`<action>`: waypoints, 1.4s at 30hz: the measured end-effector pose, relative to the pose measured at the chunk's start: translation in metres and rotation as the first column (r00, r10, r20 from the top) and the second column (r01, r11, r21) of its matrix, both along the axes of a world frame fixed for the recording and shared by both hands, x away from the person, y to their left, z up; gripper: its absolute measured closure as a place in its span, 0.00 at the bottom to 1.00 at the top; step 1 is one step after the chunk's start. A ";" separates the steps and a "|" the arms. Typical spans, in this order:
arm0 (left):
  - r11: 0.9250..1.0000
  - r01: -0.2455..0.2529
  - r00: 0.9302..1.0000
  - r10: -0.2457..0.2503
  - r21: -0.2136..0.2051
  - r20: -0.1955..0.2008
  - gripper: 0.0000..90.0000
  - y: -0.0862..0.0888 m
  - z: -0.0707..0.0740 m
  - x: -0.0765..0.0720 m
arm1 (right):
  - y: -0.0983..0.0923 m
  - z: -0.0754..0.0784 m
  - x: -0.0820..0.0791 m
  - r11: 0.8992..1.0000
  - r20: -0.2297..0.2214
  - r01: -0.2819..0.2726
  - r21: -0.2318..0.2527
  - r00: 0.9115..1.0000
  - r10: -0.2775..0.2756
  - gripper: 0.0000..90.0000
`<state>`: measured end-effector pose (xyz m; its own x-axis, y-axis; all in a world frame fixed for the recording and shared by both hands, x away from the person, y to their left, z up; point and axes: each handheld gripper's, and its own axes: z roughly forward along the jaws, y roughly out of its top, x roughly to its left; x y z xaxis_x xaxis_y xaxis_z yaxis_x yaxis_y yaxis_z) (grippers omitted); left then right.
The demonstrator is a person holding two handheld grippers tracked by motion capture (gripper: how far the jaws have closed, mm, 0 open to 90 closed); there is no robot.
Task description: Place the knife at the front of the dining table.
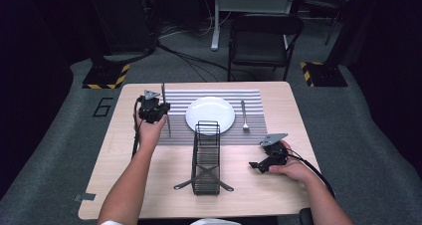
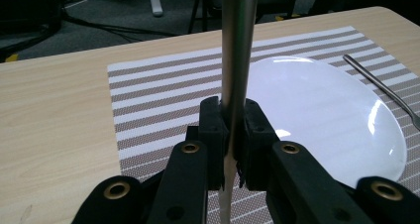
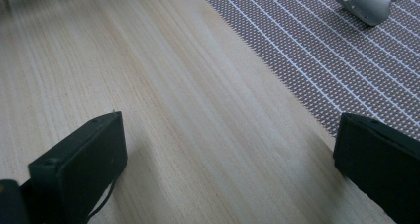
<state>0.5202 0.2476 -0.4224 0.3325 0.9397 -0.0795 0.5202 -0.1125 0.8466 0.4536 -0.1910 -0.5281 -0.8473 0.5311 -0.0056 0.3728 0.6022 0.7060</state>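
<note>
A silver knife (image 1: 166, 113) (image 2: 237, 45) stands nearly upright over the left side of the striped placemat (image 1: 251, 98) (image 2: 158, 85). My left gripper (image 1: 152, 108) (image 2: 232, 120) is shut on it, the black pads pinching its shaft. Just right of the knife sits a white plate (image 1: 210, 114) (image 2: 322, 110). A fork (image 1: 244, 116) (image 2: 371, 80) (image 3: 371, 6) lies on the mat right of the plate. My right gripper (image 1: 259, 165) (image 3: 228, 135) rests low over bare wood at the table's right, jaws wide apart and open, with nothing between them.
A black wire rack (image 1: 206, 158) stands at the table's middle front, with crossed metal pieces at its near end. The wooden table (image 1: 278, 185) ends close to the right hand. A black folding chair (image 1: 263, 36) stands beyond the far edge.
</note>
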 end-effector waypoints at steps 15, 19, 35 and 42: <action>0.999 -0.045 0.998 0.045 -0.023 0.035 0.92 -0.006 -0.011 0.014 | 0.000 0.000 0.000 1.000 -0.001 0.000 0.000 1.000 0.000 0.00; 0.998 -0.056 0.998 0.057 -0.040 0.036 0.92 -0.005 -0.016 0.019 | 0.000 0.000 0.000 1.000 0.001 0.001 0.001 1.000 -0.001 0.00; 0.986 -0.144 0.989 0.141 -0.086 -0.032 0.92 -0.003 -0.043 0.051 | 0.000 0.000 0.000 1.000 0.002 -0.002 0.001 1.000 0.002 0.00; 0.978 -0.182 0.983 0.178 -0.097 -0.056 0.92 -0.002 -0.055 0.059 | 0.000 0.000 0.000 1.000 0.002 -0.001 0.001 1.000 0.001 0.00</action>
<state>0.5793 0.2458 -0.4769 0.1524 0.9702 -0.1885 0.5634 0.0714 0.8231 0.4539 -0.1910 -0.5281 -0.8480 0.5300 -0.0065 0.3708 0.6019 0.7072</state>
